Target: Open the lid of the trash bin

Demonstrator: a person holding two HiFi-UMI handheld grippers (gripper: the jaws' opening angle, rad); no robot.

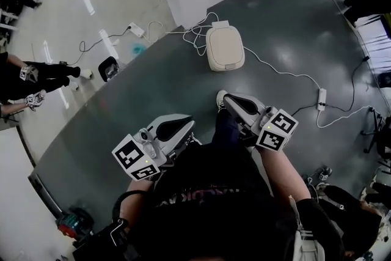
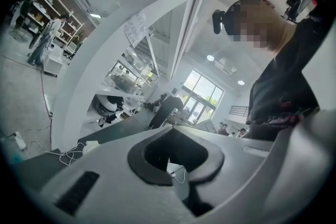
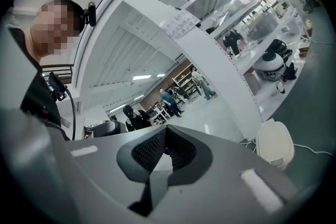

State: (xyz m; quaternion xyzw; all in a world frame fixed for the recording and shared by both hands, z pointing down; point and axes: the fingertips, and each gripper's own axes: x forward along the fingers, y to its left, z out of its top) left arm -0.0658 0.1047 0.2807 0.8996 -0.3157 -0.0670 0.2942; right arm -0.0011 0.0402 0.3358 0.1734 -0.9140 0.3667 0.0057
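- The job has not started, as I judge it. The cream trash bin [image 1: 225,49] stands on the dark floor mat [image 1: 293,27] with its lid [image 1: 225,46] lying flat and shut. All of it is still to do: reaching the bin, getting on the lid and lifting it.
- My left claw [image 1: 183,126] sits at about 7 o'clock from the bin and well apart from it. I hold it close in front of my body, roughly level, with its marker cube [image 1: 135,158] toward me. Its jaws are drawn together with nothing between them.
- The bin lies at roughly 12 o'clock from my two claws, out ahead on the mat. A white cable [image 1: 281,70] trails from it toward 4 o'clock.
- My right claw [image 1: 235,102] is at about 6 o'clock from the bin, nearer than the left one but not touching it. It dips a little below level. Its jaws are pressed closed and empty; in its own view the bin shows off at 3 o'clock, not in line with the tips.
- Further right, at 4 o'clock from the bin, a small white adapter [image 1: 322,96] lies on the cable, clear of my path.
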